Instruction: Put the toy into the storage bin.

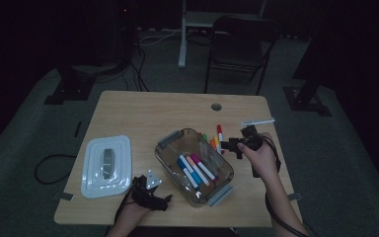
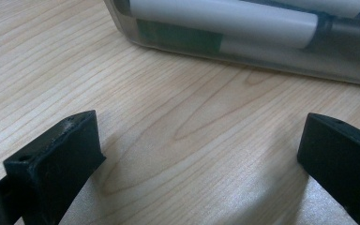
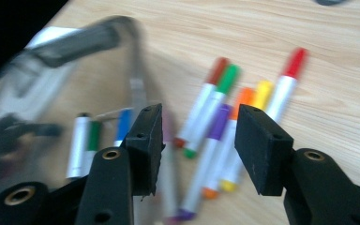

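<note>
Markers [image 1: 217, 140] lie loose on the counter [image 1: 143, 108] beside the clear bin [image 1: 170, 153]. Right claw [image 1: 228, 145] hovers above them, jaws apart, empty. Left claw [image 1: 164, 200] rests open near the bin.

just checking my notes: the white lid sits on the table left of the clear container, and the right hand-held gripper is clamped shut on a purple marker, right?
Not quite. The right hand-held gripper is open and holds nothing; in the right gripper view the purple marker lies on the table beyond its jaws. The rest stands: the white lid sits left of the clear container.
</note>
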Tool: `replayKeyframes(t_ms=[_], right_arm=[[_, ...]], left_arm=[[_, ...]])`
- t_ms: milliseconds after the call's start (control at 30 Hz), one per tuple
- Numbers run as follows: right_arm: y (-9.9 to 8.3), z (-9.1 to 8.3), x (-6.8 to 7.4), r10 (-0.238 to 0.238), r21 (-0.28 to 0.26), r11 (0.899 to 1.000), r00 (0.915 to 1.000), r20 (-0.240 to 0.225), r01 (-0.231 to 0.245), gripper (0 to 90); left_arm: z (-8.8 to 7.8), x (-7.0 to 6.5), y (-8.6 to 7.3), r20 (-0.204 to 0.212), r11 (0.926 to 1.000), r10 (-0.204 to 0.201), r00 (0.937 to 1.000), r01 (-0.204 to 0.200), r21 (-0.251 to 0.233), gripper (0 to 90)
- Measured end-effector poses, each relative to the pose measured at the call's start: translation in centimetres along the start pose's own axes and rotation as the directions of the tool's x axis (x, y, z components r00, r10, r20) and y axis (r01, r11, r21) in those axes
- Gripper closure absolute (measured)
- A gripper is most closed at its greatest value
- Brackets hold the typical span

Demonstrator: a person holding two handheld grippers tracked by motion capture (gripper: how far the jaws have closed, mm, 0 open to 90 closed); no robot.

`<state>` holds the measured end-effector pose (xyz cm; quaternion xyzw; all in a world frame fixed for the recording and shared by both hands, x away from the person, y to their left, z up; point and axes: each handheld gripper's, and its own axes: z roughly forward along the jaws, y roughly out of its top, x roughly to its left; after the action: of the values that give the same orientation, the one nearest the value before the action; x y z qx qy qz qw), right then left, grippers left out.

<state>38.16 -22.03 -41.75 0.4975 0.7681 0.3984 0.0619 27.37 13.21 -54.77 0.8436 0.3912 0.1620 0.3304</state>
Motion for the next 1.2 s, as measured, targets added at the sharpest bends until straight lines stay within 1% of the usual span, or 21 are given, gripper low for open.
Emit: replayKeyframes(t_ms=[67, 133, 233, 267, 300, 333, 367, 433, 467, 633, 667, 733, 767, 800, 867, 933, 1033, 1067, 1133, 1167, 1200], right_arm=[[-0.3, 0.6, -1.3, 0.035, 0.002, 0.999, 0.9992, 0.02, -0.035, 51.8], [-0.6, 1.6, -2.4, 0.048, 0.002, 0.999, 0.9975, 0.051, -0.049, 52.5], [-1.0, 3.3, -3.8, 0.074, 0.026, 0.997, 0.9935, 0.086, -0.077, 54.2], [-1.1, 3.8, -4.2, 0.082, 0.034, 0.996, 0.9913, 0.103, -0.086, 56.1], [-1.1, 4.3, -4.6, 0.098, 0.033, 0.994, 0.9893, 0.108, -0.102, 56.2], [-1.1, 4.3, -4.6, 0.098, 0.033, 0.994, 0.9893, 0.108, -0.102, 56.2], [-1.1, 5.4, -5.2, 0.112, 0.036, 0.992, 0.9847, 0.133, -0.118, 58.5], [-0.8, 6.3, -5.7, 0.12, 0.037, 0.991, 0.9808, 0.153, -0.127, 58.8], [-0.7, 6.8, -5.8, 0.131, 0.034, 0.99, 0.9786, 0.159, -0.138, 58.9], [0.1, 9.0, -6.7, 0.149, 0.028, 0.987, 0.9704, 0.19, -0.157, 60.3], [0.2, 9.4, -6.8, 0.156, 0.035, 0.986, 0.9687, 0.194, -0.165, 60.4], [0.5, 10.1, -6.9, 0.16, 0.032, 0.985, 0.9653, 0.206, -0.17, 62.5], [0.6, 10.4, -7.0, 0.165, 0.042, 0.983, 0.964, 0.209, -0.177, 62.6], [0.7, 10.8, -7.1, 0.176, 0.042, 0.981, 0.9634, 0.202, -0.188, 62.6], [1.0, 11.4, -7.1, 0.17, 0.053, 0.981, 0.963, 0.209, -0.185, 62.6], [1.2, 12.0, -7.2, 0.18, 0.048, 0.98, 0.9619, 0.205, -0.194, 62.6], [1.4, 12.7, -7.4, 0.182, 0.068, 0.977, 0.9592, 0.216, -0.201, 62.9], [1.4, 12.9, -7.5, 0.188, 0.073, 0.975, 0.9562, 0.225, -0.209, 63.0], [1.4, 13.3, -7.6, 0.183, 0.093, 0.974, 0.9562, 0.228, -0.209, 63.1], [1.3, 13.4, -7.6, 0.186, 0.091, 0.973, 0.9565, 0.225, -0.21, 64.5], [1.2, 13.5, -7.7, 0.193, 0.085, 0.972, 0.9544, 0.227, -0.217, 66.4]], left_arm=[[0.0, 0.0, 0.0, 0.001, 1.0, 0.002, 1.0, -0.002, 0.003, 0.5], [0.0, 0.0, 0.0, 0.001, 1.0, 0.002, 1.0, -0.002, 0.004, 0.5], [0.0, 0.0, 0.0, 0.001, 1.0, 0.002, 1.0, -0.002, 0.004, 0.5], [0.0, 0.0, 0.0, 0.001, 1.0, 0.002, 1.0, -0.002, 0.004, 0.5], [0.0, 0.0, 0.0, 0.002, 1.0, 0.002, 1.0, -0.002, 0.003, 0.5], [0.0, 0.0, 0.0, 0.002, 1.0, 0.002, 1.0, -0.002, 0.003, 0.5], [0.0, 0.0, 0.0, 0.001, 1.0, 0.002, 1.0, -0.002, 0.004, 0.5], [0.0, 0.0, 0.0, 0.001, 1.0, 0.002, 1.0, -0.002, 0.004, 0.5], [0.0, 0.0, 0.0, 0.001, 1.0, 0.002, 1.0, -0.002, 0.003, 0.5], [0.0, 0.0, 0.0, 0.002, 1.0, 0.002, 1.0, -0.002, 0.004, 0.5], [0.0, 0.0, 0.0, 0.001, 1.0, 0.002, 1.0, -0.002, 0.003, 0.5], [0.0, 0.0, 0.0, 0.001, 1.0, 0.004, 1.0, -0.004, 0.004, 0.5], [0.0, 0.0, 0.0, 0.001, 1.0, 0.004, 1.0, -0.004, 0.003, 0.5], [0.0, 0.0, 0.0, 0.001, 1.0, 0.004, 1.0, -0.004, 0.004, 0.5], [0.0, 0.0, 0.0, 0.001, 1.0, 0.004, 1.0, -0.004, 0.003, 0.5], [0.0, 0.0, 0.0, 0.001, 1.0, 0.004, 1.0, -0.004, 0.003, 0.5], [0.0, 0.0, 0.0, 0.001, 1.0, 0.004, 1.0, -0.004, 0.003, 0.5], [0.0, 0.0, 0.0, 0.001, 1.0, 0.004, 1.0, -0.004, 0.004, 0.5], [0.0, 0.0, 0.0, 0.001, 1.0, 0.004, 1.0, -0.004, 0.004, 0.5], [0.0, 0.0, 0.0, 0.001, 1.0, 0.003, 1.0, -0.003, 0.003, 0.5], [0.0, 0.0, 0.0, 0.001, 1.0, 0.003, 1.0, -0.003, 0.004, 0.5]])
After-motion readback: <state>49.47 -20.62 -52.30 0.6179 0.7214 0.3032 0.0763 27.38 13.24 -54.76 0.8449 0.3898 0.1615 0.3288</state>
